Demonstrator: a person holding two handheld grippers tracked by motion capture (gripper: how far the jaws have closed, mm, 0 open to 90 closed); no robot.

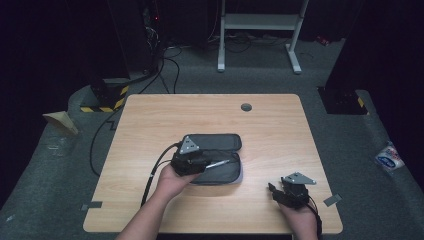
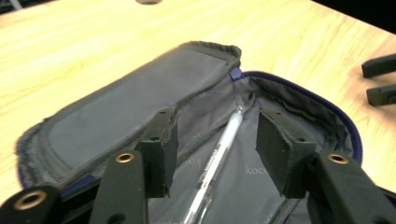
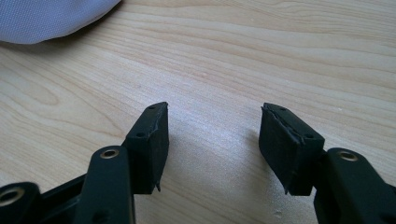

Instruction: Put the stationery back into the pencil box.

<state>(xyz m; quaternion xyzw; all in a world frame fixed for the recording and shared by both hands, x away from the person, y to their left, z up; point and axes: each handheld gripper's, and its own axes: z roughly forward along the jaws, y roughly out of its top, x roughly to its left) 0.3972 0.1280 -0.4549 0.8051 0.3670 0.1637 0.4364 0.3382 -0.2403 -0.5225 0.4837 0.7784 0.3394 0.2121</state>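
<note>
High view: open grey case [image 1: 215, 150] lay mid-desk [image 1: 150, 125], lid flipped toward the top of frame. Left claw [image 1: 212, 161] sat over the case's left part, hand [image 1: 172, 180] behind it. Left gripper view: jaws wide apart, gripping nothing, a pen [image 2: 219, 149] lying inside the case btwn them w/o touching either; its tip pointed toward the case's far end, upper centre of frame. Right claw [image 1: 272, 189] was at lower right of the high view, on bare desk, well apart from the case. Right gripper view: jaws spread, empty, wood btwn them; a pale case edge [image 3: 51, 16] at upper left.
</note>
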